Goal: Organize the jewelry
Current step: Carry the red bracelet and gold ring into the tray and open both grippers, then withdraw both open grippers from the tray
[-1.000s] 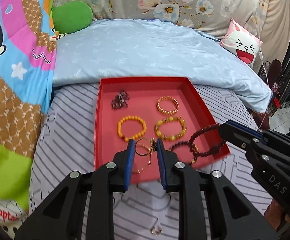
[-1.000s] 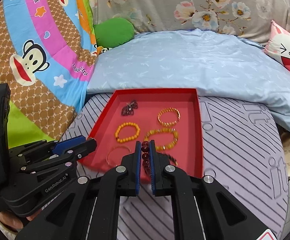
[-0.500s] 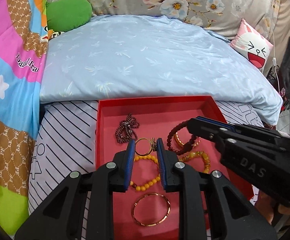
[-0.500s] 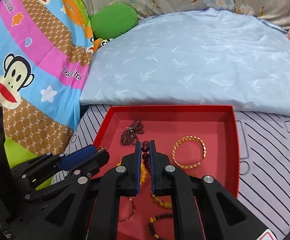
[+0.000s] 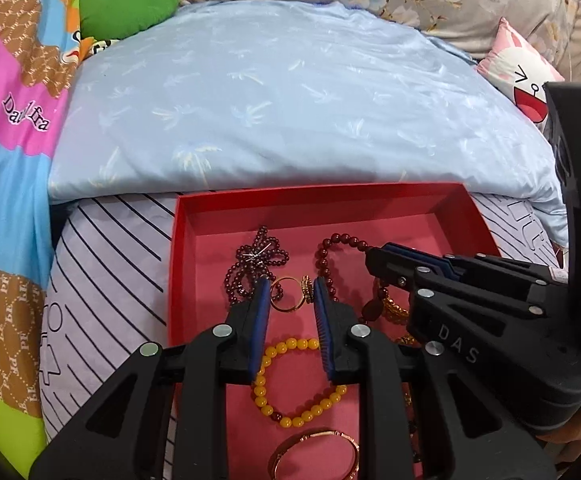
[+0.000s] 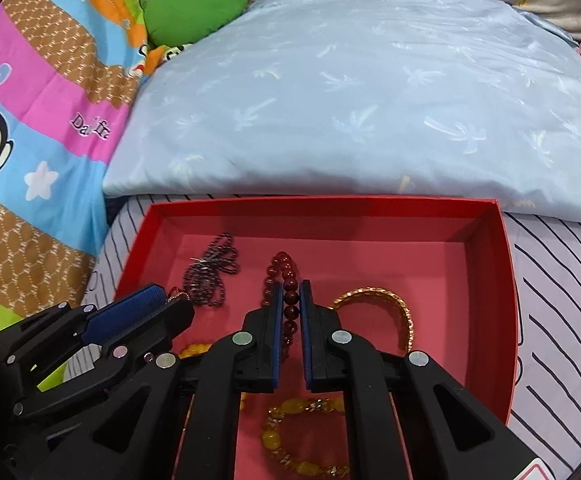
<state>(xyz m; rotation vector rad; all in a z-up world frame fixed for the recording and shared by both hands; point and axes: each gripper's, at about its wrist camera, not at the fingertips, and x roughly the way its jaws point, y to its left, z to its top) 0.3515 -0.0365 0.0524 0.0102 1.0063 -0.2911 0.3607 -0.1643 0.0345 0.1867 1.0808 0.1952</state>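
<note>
My right gripper (image 6: 291, 300) still pinches the dark red bead bracelet (image 6: 286, 276) at frame centre; my left gripper (image 5: 288, 292) still clamps the gold ring (image 5: 286, 294); both have come in low over the red tray (image 5: 310, 196), now filling the lower frames, so set-down looks near.

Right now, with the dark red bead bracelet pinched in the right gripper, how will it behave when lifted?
The dark red bead bracelet will probably hang floppy, since it is a strung loop. The right gripper pinches single round beads, so it may swing or slip. It looks light.
</note>
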